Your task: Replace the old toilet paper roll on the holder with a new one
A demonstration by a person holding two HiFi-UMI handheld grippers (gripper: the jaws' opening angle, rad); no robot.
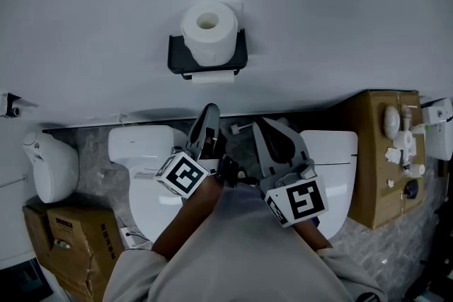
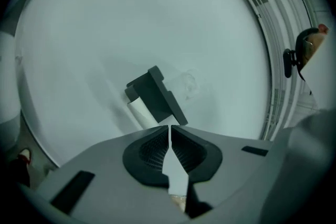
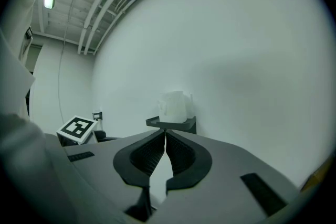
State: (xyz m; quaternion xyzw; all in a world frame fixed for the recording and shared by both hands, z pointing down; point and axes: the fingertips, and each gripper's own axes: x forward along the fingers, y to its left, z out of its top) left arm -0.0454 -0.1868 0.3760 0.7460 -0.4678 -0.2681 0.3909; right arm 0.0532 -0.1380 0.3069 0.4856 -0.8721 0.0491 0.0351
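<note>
Both my left claw and right claw are clenched empty below the holder, and since the toilet paper roll stands loose on top of the holder, I judge a shut-claw nudge could topple it.

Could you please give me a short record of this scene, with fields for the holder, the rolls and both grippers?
Holder: black holder mounted on the wall
Upper roll: toilet paper roll standing upright on the holder's top shelf
Lower roll: white roll showing under the shelf
Left gripper: fingers shut, nothing between them
Right gripper: fingers shut, nothing between them
Position: both short of the holder
</note>
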